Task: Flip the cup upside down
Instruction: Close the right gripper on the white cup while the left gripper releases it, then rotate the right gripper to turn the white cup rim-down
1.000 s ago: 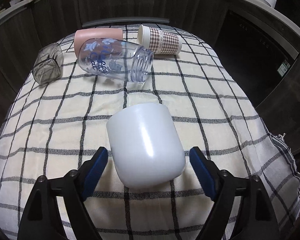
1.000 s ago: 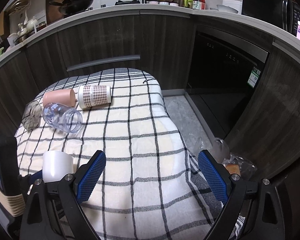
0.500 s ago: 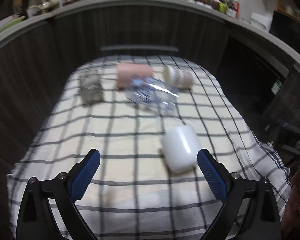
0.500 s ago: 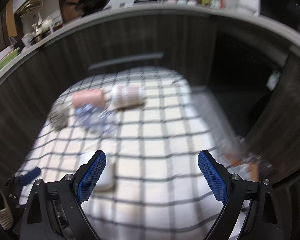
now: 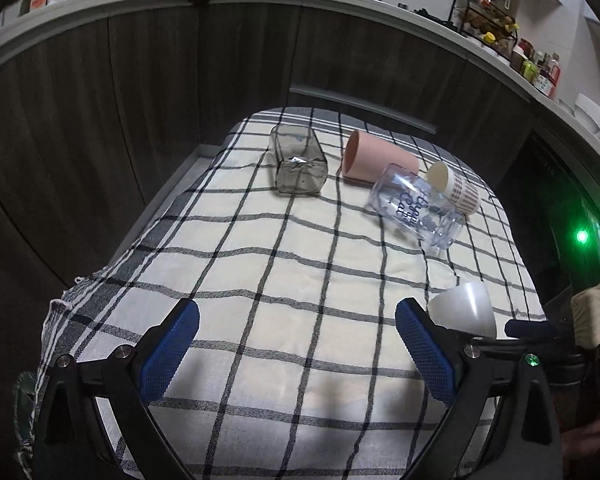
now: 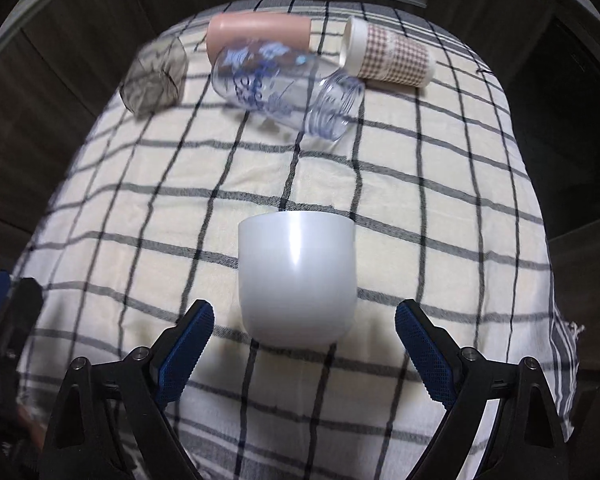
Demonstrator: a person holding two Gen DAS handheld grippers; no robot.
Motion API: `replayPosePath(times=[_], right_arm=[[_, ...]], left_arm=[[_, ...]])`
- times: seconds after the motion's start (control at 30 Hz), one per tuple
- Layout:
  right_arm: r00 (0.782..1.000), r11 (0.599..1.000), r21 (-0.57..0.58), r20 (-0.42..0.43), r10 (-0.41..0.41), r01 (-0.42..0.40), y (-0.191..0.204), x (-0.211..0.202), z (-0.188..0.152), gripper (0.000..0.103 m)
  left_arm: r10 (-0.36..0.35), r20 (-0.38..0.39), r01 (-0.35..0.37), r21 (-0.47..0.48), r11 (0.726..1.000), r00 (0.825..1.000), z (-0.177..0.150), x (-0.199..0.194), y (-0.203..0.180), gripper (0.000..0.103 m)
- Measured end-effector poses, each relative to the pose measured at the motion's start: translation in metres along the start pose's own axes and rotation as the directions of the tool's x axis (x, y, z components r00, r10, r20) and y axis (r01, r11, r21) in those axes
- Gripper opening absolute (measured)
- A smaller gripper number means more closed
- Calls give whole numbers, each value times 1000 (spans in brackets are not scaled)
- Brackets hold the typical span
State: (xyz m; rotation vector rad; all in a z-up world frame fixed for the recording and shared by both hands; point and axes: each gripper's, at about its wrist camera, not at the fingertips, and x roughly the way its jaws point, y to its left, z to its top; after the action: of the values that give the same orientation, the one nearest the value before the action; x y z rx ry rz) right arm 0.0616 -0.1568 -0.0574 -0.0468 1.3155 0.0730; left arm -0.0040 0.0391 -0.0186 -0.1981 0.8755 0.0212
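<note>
A plain white cup (image 6: 297, 276) sits on the checked cloth (image 6: 180, 184), its wide end away from me and its rounded end toward me. My right gripper (image 6: 304, 340) is open, its blue pads (image 6: 186, 344) on either side just short of the cup, not touching. In the left wrist view the same white cup (image 5: 462, 307) shows at the right, just beyond my right pad. My left gripper (image 5: 296, 350) is open and empty over bare cloth.
Further back lie several cups on their sides: a clear glass with blue print (image 6: 280, 84), a pink cup (image 6: 256, 34), a brown-checked paper cup (image 6: 388, 56) and a smoky square glass (image 6: 154, 76). Dark cabinet fronts (image 5: 140, 100) surround the table.
My left gripper has drawn back and swung left, away from the white cup. My right gripper has moved in and down, so the cup now sits between its open pads.
</note>
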Motion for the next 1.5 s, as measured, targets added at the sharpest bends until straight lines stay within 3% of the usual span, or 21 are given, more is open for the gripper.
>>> replayPosePath(times=[0.2, 0.47, 0.6, 0.67, 0.73, 0.87, 1.0, 1.07, 1.17, 1.27, 1.33, 1.43, 1.5], right_arm=[[999, 999, 25, -5, -41, 41, 2, 11, -3, 88], [982, 996, 81, 186, -40, 25, 3, 0, -27, 88], [977, 996, 89, 210, -42, 24, 1, 10, -28, 88], [979, 995, 98, 202, -31, 11, -1, 15, -27, 82], [980, 995, 99, 200, 1, -21, -4, 19, -27, 68], [977, 995, 85, 210, 37, -56, -2, 18, -29, 67], [985, 995, 51, 155, 81, -89, 2, 11, -27, 67], [990, 993, 32, 81, 111, -114, 3, 7, -22, 67], [984, 990, -5, -103, 143, -144, 6, 3, -10, 67], [946, 988, -33, -293, 137, -153, 9, 1, 4, 67], [892, 986, -64, -439, 108, -151, 15, 7, 15, 67], [769, 989, -78, -637, 48, -126, 21, 29, 27, 67], [722, 989, -111, -692, -9, -94, 23, 42, 38, 67]], left_arm=[[-11, -26, 10, -30, 1000, 1000, -2, 10, 8, 100], [19, -37, -20, -37, 999, 999, -5, 16, 12, 100], [30, -37, -30, -19, 999, 999, -7, 16, 9, 100], [33, -36, -33, -14, 999, 999, -6, 17, 8, 100], [34, -36, -35, -13, 999, 999, -6, 17, 7, 100], [29, -38, -30, -25, 999, 999, -5, 17, 9, 100], [-5, -48, 3, -52, 999, 999, 0, 12, 11, 100], [-29, -52, 25, -62, 998, 998, 4, 7, 10, 100], [-51, -64, 46, -83, 995, 997, 12, -1, 5, 100], [-43, -58, 34, -145, 989, 997, 22, -7, 5, 100], [-41, -25, 35, -208, 978, 999, 29, -11, 10, 103], [-42, -5, 39, -270, 962, 999, 39, -11, 17, 103], [-32, -7, 29, -280, 960, 999, 47, -5, 19, 103]])
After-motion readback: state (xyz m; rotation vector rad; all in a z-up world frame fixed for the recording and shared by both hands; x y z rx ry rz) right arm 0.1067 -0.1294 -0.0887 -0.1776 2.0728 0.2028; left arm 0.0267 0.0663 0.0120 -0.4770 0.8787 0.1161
